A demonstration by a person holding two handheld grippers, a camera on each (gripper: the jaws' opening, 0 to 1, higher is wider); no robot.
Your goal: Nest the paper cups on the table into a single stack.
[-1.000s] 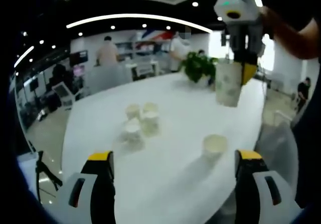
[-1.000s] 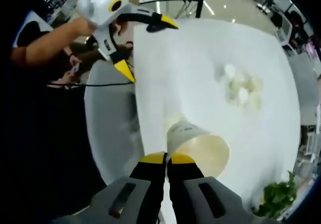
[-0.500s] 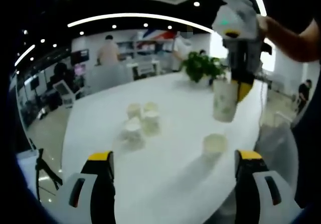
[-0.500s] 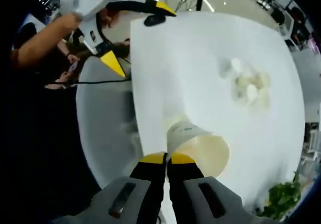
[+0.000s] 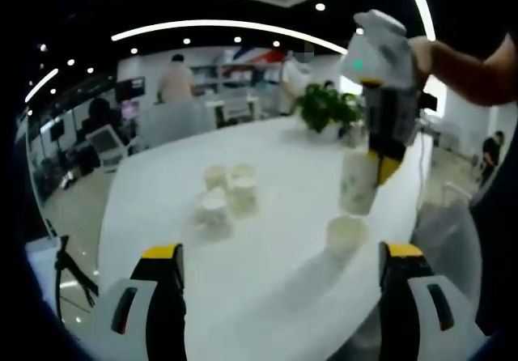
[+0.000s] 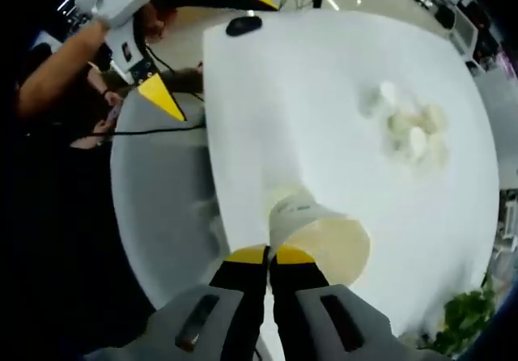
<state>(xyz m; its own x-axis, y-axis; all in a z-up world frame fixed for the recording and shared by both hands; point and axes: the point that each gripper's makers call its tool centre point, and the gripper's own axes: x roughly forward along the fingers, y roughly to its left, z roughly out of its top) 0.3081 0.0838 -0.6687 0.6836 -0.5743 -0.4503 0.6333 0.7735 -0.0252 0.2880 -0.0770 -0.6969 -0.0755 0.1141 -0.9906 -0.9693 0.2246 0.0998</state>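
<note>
Paper cup (image 5: 356, 184) pinched by right gripper (image 6: 269, 256), left gripper (image 5: 279, 254) fingers spread, five cups on table (image 5: 275, 215).

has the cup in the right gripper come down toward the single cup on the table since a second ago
Yes. In the left gripper view the held cup has dropped from beside the potted plant to just above the lone cup, not yet inside it.

No lettering can be read anywhere; the held cup (image 6: 320, 235) carries a small greenish print, too blurred to make out.
</note>
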